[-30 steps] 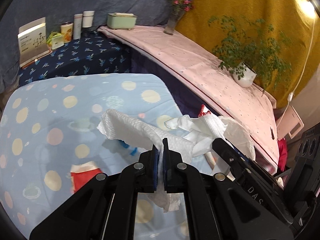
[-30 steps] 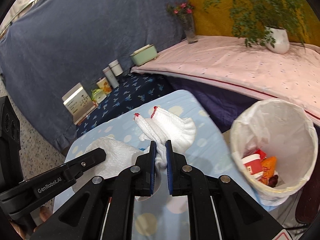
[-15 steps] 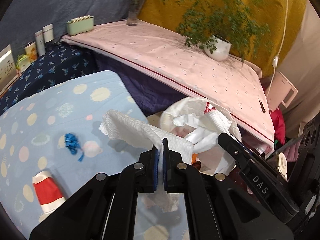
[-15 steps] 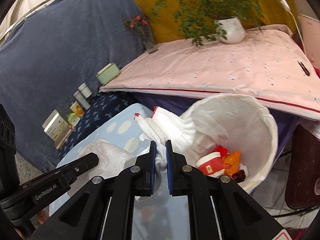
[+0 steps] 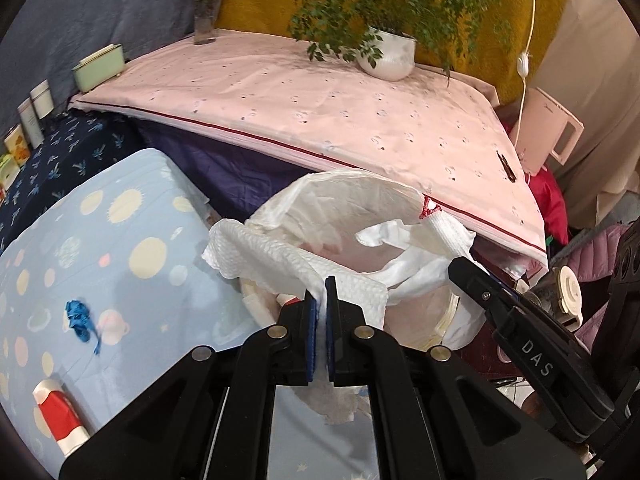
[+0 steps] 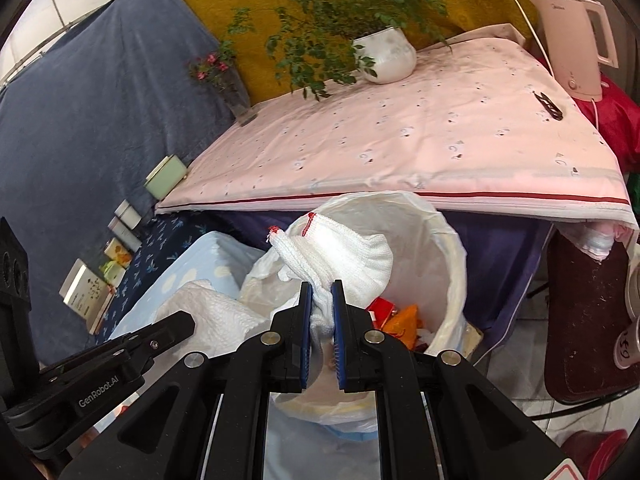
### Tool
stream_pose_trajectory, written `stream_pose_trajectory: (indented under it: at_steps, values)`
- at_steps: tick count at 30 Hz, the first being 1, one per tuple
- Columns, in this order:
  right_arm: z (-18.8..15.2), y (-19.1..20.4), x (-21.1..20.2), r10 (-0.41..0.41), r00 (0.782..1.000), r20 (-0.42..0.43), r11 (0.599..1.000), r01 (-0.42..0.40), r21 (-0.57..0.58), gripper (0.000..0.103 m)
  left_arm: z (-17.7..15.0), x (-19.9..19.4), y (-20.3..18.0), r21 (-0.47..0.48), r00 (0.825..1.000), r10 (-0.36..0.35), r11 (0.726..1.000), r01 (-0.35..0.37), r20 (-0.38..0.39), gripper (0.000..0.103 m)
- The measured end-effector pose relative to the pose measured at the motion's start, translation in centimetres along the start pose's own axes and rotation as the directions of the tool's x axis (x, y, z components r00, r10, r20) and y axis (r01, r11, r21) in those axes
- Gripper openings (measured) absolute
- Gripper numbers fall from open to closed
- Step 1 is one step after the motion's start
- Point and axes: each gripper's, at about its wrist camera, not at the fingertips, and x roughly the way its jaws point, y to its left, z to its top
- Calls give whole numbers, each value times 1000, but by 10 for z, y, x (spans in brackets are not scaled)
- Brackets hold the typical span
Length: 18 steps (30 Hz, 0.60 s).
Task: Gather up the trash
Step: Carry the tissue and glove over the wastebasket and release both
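The left gripper (image 5: pixel 321 304), low centre of its frame, is clamped tight on a paper towel (image 5: pixel 272 256) that drapes left over the bin (image 5: pixel 352 188) rim. The right gripper (image 6: pixel 321 300), low centre in its view, pinches a white glove (image 6: pixel 344 256) above the lined bin's mouth, wrappers (image 6: pixel 396 314) lying inside. A blue scrap (image 5: pixel 80 318) and red-white wrapper (image 5: pixel 58 416) lie lower left on the spotted cloth (image 5: pixel 120 248).

A low surface under a light blue cloth (image 5: pixel 120 240) with pale dots carries a blue scrap (image 5: pixel 80 316) and a red and white wrapper (image 5: pixel 60 420), well apart. Behind it, a dark blue patterned cloth (image 5: pixel 60 164) holds small boxes (image 5: pixel 36 108) in a row. The higher table with a pink cloth (image 5: pixel 320 104) carries a white plant pot (image 5: pixel 386 58), a glass vase (image 5: pixel 206 12) and a green box (image 5: pixel 98 67).
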Motion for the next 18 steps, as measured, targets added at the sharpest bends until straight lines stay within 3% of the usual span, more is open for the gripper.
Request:
stream_pose_trajectory:
  at_steps: [18]
  values:
    - [3,-19,20,-31,999,-16,999,32,20,10,8,35,-8,-2,999,-29,1000,29,-43,5]
